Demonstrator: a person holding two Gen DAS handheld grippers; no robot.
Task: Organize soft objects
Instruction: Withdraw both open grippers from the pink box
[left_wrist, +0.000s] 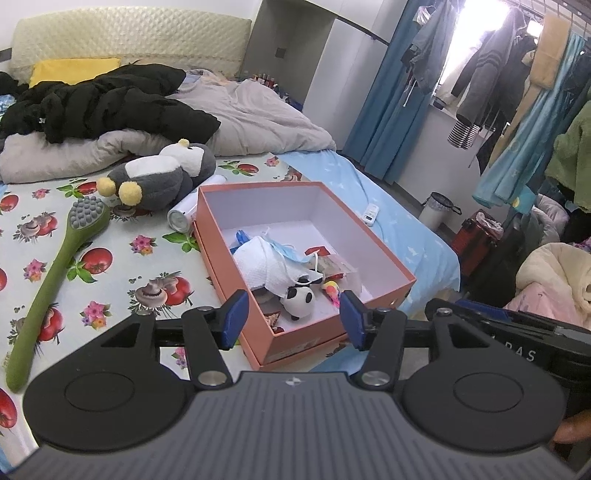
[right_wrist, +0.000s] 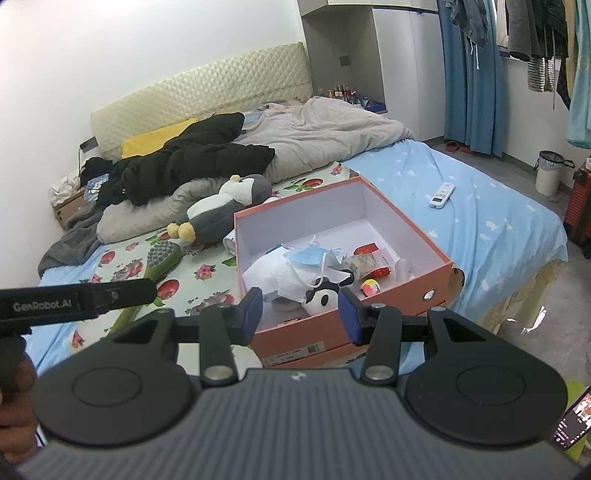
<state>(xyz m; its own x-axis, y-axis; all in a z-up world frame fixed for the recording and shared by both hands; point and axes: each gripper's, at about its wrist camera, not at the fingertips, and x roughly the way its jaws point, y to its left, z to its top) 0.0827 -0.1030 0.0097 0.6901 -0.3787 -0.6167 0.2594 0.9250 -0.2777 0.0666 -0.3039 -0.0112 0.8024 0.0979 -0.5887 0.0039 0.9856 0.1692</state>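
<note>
Both tools hang back at the foot of the bed, and both are empty. The left gripper has its blue-padded jaws spread wide with nothing between them, and the right gripper is just as wide and just as bare. My read: they are held off and open so the person can size up the next grab.

Centre frame in both views sits the salmon-orange cardboard shoebox with a white lining, lid off, resting on the fruit-and-flower printed sheet. It looks like the collecting bin. Already inside, at the lower end nearest the grippers: a small black-and-white panda plush, a crumpled white quilted cloth, a pale blue disposable face mask, and a few small packets too jumbled to name.

Still out on the bed, just above and left of the box: a large grey-and-white penguin plush with yellow feet, lying on its side. It looks squashy and bulky, likely an awkward fit for that box. Lower left runs a long green handled massage brush with grey nubs; a white cylindrical tube lies against the box's upper-left corner. A white remote control rests on the plain blue sheet at right, well apart from the box.
</note>
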